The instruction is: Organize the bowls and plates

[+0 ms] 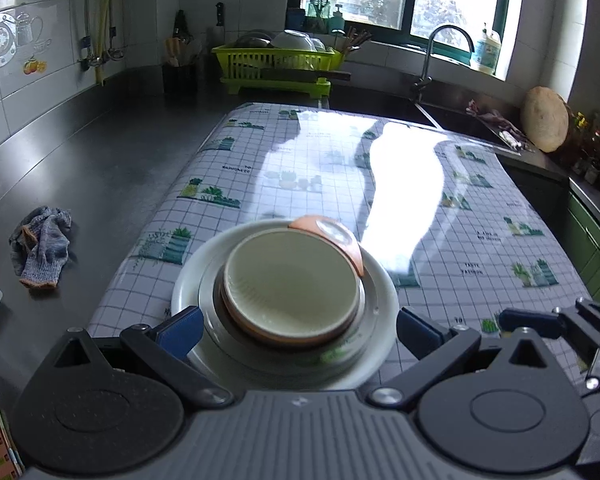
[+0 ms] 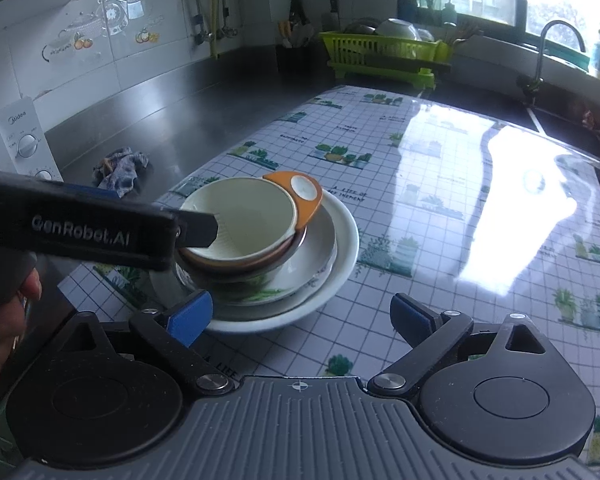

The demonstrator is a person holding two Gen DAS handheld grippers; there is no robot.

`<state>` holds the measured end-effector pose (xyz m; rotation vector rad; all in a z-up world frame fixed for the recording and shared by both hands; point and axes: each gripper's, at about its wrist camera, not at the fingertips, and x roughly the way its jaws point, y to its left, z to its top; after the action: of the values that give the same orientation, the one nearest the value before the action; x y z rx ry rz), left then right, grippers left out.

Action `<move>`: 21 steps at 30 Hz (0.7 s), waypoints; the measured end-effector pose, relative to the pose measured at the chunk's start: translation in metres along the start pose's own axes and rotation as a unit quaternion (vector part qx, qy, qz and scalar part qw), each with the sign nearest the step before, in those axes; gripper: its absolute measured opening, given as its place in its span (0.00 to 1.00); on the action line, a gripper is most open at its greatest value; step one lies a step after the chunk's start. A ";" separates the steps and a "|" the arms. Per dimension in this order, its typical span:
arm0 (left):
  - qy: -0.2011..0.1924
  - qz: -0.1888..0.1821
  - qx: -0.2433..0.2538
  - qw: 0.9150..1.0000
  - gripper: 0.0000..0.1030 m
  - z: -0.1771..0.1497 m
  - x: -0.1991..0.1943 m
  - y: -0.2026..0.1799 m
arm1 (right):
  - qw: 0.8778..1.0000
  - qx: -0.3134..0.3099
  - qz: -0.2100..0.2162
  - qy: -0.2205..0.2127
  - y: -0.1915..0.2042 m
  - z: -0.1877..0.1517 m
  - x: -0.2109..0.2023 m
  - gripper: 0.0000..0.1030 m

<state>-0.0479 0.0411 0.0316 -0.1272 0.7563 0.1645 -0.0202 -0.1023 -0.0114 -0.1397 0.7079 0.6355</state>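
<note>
White plate (image 1: 384, 292) sits at the near-left part of the checked tablecloth (image 1: 440, 216), carrying the whole stack: a smaller plate with green print, a steel dish, a brown bowl, then a pale green bowl (image 1: 290, 280) on top, with an orange-handled piece (image 1: 328, 232) tucked at its far rim. Stack looks done; likely next step is backing off or shifting the pile.

Left gripper (image 1: 300, 330) straddles the near edge of the stack, blue pads either side of the plate rim, jaws spread wide, not pressing anything I can see. Stack lies dead ahead of it, so the left hand is nearer. It points steeply down at the pile.

Right gripper (image 2: 302, 314) is released too, jaws wide; only tablecloth between them. Stack lies ahead and to its left, left pad just beside the plate rim. It angles down as well. Left gripper's finger crosses the right wrist view over the green bowl's near-left rim; whether it touches I cannot tell.

Green dish rack (image 1: 276, 68) stands far back near the window.
</note>
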 end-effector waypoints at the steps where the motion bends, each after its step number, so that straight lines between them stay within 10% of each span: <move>1: 0.002 0.000 0.001 1.000 1.00 -0.001 0.000 0.000 | 1.000 0.000 0.000 0.001 0.000 -0.001 -0.001 0.94; 21: 0.021 -0.003 0.030 0.999 1.00 -0.024 -0.005 -0.004 | 1.000 0.004 -0.009 0.011 0.001 -0.017 -0.010 0.96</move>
<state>-0.0670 0.0321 0.0182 -0.0770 0.8011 0.1336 -0.0366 -0.1119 -0.0176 -0.1446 0.7301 0.6151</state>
